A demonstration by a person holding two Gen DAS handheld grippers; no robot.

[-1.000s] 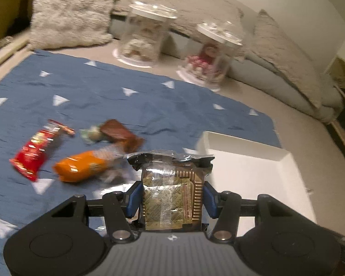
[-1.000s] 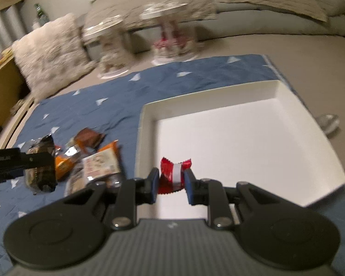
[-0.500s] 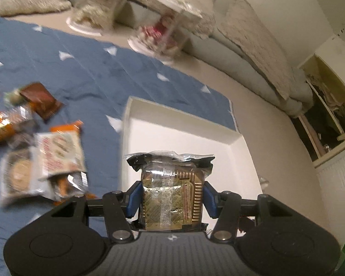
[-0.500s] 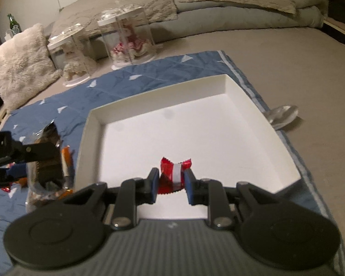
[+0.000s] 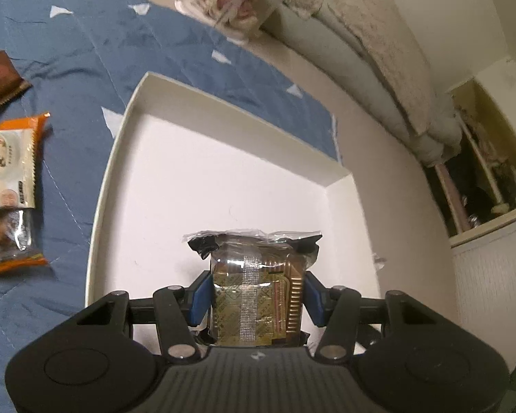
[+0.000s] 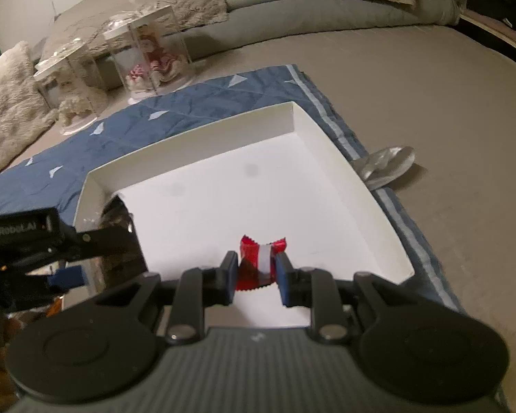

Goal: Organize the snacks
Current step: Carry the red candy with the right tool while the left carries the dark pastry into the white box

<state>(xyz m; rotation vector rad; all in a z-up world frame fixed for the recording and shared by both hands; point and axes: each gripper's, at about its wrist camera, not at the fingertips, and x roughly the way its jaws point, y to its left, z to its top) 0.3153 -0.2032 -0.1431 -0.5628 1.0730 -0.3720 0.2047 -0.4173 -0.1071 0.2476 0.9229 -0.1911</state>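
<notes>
Two grippers each carry a snack over the white tray (image 5: 120,158). The left gripper (image 5: 254,296) has its fingers (image 5: 200,297) pinching a clear-wrapped gold snack pack (image 5: 254,292), which sticks out ahead of the fingers above the tray's floor. The right gripper (image 6: 254,272) has its fingers (image 6: 228,275) pressed tight on a small red-and-white candy (image 6: 258,261), also above the tray floor. Left of the left fingers, on the blue quilt (image 5: 86,51), lie more snack packets (image 5: 8,168). Beyond the tray stand clear jars (image 6: 154,51).
</notes>
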